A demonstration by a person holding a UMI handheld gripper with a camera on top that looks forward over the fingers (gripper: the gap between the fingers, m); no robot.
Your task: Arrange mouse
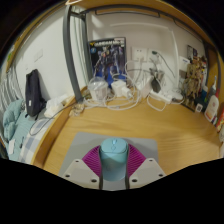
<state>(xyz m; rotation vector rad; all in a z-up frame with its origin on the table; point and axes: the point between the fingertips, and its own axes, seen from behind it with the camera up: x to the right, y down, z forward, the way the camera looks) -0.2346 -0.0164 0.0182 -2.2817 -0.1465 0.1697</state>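
Fingers (pixel 114 170) stand narrowly apart, their magenta pads (pixel 95 160) flanking a pale blue-green rounded object (pixel 114 152) lodged between them; whether both pads press on it cannot be told, nor whether this object is the mouse. Wooden counter (pixel 110 122) extends ahead. Beyond the fingers, against the back wall, a boxed item with printed artwork (pixel 108 57) stands upright, white cables and adapters (pixel 125 92) lying in front. Dark device (pixel 34 93) stands to one side, figurines (pixel 190 85) opposite.
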